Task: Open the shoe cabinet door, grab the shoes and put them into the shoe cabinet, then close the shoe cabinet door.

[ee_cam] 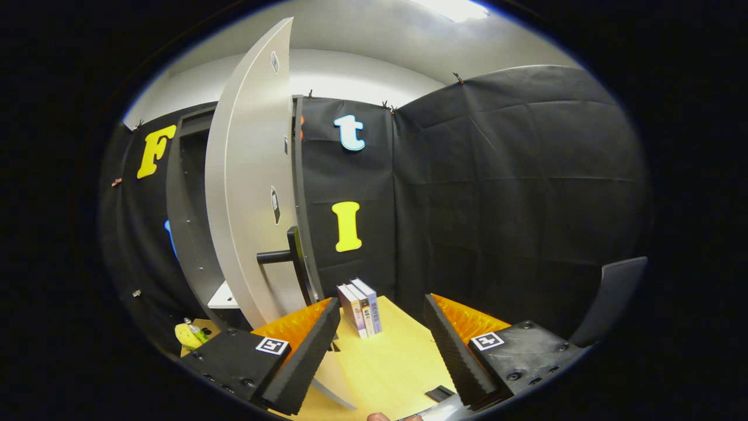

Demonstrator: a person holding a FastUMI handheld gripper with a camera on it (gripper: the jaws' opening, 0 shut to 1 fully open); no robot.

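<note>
The shoe cabinet (pixel 187 222) stands at the left of the booth with its door (pixel 248 193) swung open toward the gripper, edge-on to the view. A dark bar handle (pixel 289 257) is fixed low on the door, near its free edge. The gripper (pixel 380 333) hovers over the worktop (pixel 388 362) with its jaws spread wide and nothing between them; the left finger sits just in front of the door's lower edge.

Handling, as a judgement: the door is a rigid flat panel on hinges and should swing with light force. Its faces are smooth and offer no purchase, so the bar handle is the correct point of hold. It is stiff and narrow enough to fit between the jaws. Pushing on the panel face may serve for closing.

Inside the cabinet a pale shelf (pixel 225 298) is visible near the bottom. A short row of books (pixel 362 307) stands upright on the worktop just beyond the fingers. A yellow object (pixel 188 335) lies at the cabinet's foot; whether it is a shoe cannot be told.
</note>
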